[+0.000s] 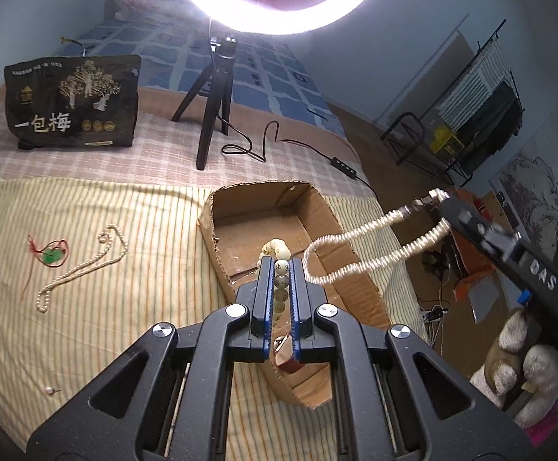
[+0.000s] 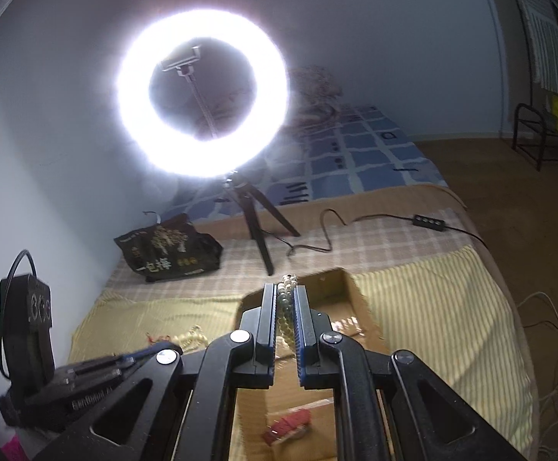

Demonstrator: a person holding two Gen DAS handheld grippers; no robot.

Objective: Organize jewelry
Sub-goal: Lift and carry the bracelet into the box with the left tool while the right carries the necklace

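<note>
bracelet [image 1: 281,269]: cream numbered beads | necklace [image 1: 375,246]: pale, looped

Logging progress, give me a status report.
Left gripper shut on bead bracelet. Right gripper shut on pearl strand, hanging over box. Necklace, pendant on cloth. Nothing blocking.
</note>
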